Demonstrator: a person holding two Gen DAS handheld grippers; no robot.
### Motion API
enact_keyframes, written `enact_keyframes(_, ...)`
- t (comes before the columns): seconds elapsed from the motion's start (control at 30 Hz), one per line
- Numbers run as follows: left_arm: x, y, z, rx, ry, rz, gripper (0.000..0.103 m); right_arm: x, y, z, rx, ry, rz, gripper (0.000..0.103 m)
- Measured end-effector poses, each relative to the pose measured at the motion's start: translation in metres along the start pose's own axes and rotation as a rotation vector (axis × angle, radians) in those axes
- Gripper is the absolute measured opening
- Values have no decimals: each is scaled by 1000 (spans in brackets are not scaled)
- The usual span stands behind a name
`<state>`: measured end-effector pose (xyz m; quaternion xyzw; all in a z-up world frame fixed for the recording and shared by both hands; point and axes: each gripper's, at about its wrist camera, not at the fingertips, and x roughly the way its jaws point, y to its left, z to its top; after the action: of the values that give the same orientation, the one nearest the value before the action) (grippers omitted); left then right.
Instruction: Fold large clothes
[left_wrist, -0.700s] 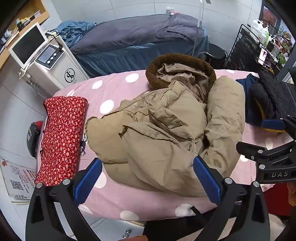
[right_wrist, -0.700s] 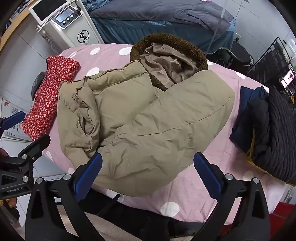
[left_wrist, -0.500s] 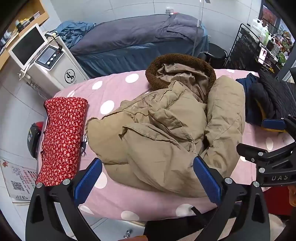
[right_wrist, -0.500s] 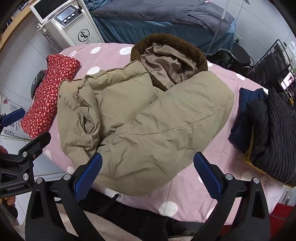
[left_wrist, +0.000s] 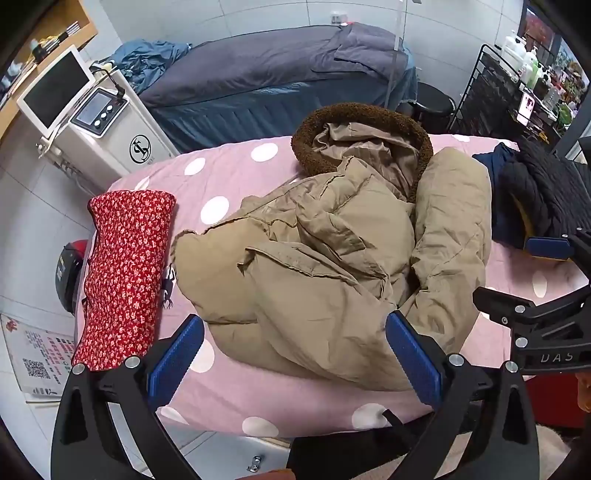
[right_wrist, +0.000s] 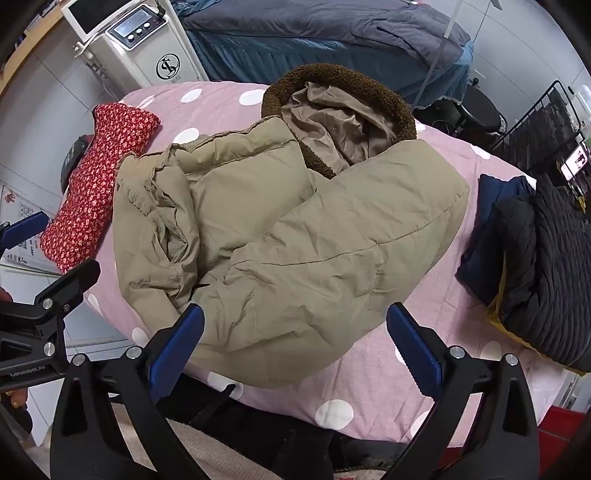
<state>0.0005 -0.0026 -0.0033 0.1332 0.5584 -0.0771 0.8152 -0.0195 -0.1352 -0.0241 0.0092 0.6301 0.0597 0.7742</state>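
A red floral cushion (left_wrist: 125, 273) is seen at one edge of a pink polka-dot cover (left_wrist: 229, 184), dark folded garments (right_wrist: 535, 258) at the other; beyond, a white machine (left_wrist: 99, 129) is flanked by a grey-covered bed (left_wrist: 266, 70).

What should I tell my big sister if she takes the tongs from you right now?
Left tongs: open, holding nothing, above the near edge of the coat.
Right tongs: open, holding nothing, also above the coat's near edge.
The tan coat lies bunched on the pink dotted cover, its furry hood at the far side, a sleeve thrown across the front.
Red flowered cloth on the left and dark clothes on the right look already folded.
Left to do: smooth the coat flat, tuck in the sleeves, fold it.
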Motion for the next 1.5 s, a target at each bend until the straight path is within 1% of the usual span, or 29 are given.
enact_keyframes(0.5, 0, -5, 1, 6, 5, 0, 97, 0, 3, -1, -17, 4, -13, 97)
enact_keyframes(1.5, 2, 1, -2, 3, 22, 2, 97, 0, 8, -2, -35, 11, -14, 97)
